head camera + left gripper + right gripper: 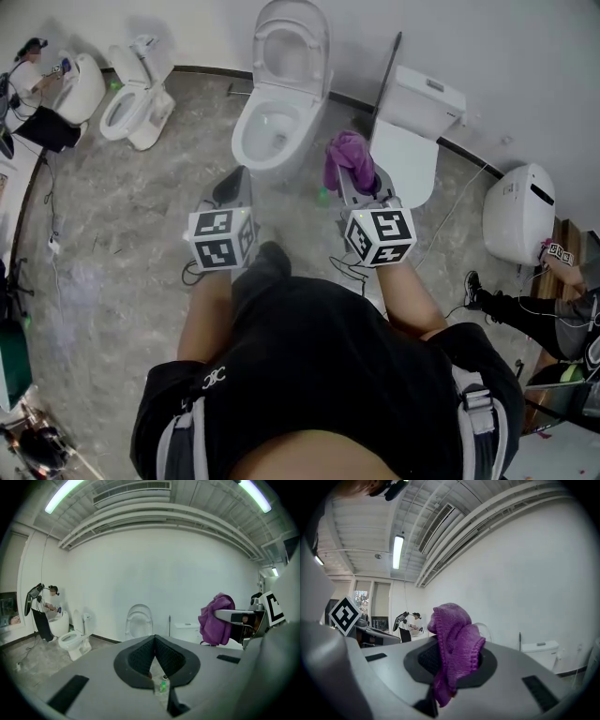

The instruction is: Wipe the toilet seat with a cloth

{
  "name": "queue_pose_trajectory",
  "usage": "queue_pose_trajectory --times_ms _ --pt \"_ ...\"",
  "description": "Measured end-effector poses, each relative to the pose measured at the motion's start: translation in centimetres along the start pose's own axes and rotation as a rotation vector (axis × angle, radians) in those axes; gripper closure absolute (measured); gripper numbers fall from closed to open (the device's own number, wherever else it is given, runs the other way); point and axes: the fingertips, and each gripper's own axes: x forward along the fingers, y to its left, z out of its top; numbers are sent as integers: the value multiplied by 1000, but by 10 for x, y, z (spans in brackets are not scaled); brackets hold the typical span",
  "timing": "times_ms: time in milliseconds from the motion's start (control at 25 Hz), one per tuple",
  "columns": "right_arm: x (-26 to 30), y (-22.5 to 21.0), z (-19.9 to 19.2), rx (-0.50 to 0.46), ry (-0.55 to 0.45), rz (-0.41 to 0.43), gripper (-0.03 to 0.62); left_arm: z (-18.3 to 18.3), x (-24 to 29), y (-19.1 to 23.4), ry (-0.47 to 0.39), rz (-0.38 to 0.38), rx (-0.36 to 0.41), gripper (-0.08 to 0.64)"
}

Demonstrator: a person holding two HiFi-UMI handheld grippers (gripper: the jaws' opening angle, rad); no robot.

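**Kid:** Where is the purple cloth (pixel 347 155)?

**Helper:** The right claw (pixel 354 167) holds it tight. The cloth sticks up from the tips and hangs down a bit. It is up in the air, just past the right edge of the toilet (pixel 246 141), and does not touch it.

**Kid:** And the left claw (pixel 236 180)?

**Helper:** It is pinched shut with nothing in it. It points at the front edge of the bowl, near it but apart.

**Kid:** Is the toilet open?

**Helper:** Yes. The lid (pixel 292 42) stands up against the wall (pixel 525 56).

**Kid:** Is there room to move?

**Helper:** On the left, a lot. The grey floor (pixel 122 216) runs wide there. On the right it is tight. A second toilet (pixel 412 150) stands just beside, and a black pole (pixel 389 70) leans in the gap between them. A small green thing (pixel 322 197) lies on the floor by the foot of the bowl, under the cloth.
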Motion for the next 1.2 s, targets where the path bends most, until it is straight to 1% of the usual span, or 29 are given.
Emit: queue_pose_trajectory --times_ms 160,360,520,760,960,1200 --pt "24 -3 -5 -11 16 3 538 4 22 15 -5 -2 -16 560" --pt "61 -25 -4 -16 31 -19 538 20 65 30 -14 -24 -19 560" --pt "102 -43 -1 -8 38 -44 538 33 106 50 -2 -44 -16 560" --pt "175 -62 -16 14 85 -75 538 48 173 96 35 -63 -10 560" --pt "235 -62 -17 10 114 -95 538 67 220 141 55 -86 -11 560" --pt "303 -62 -14 -2 140 -134 538 86 271 187 67 -138 -18 560"
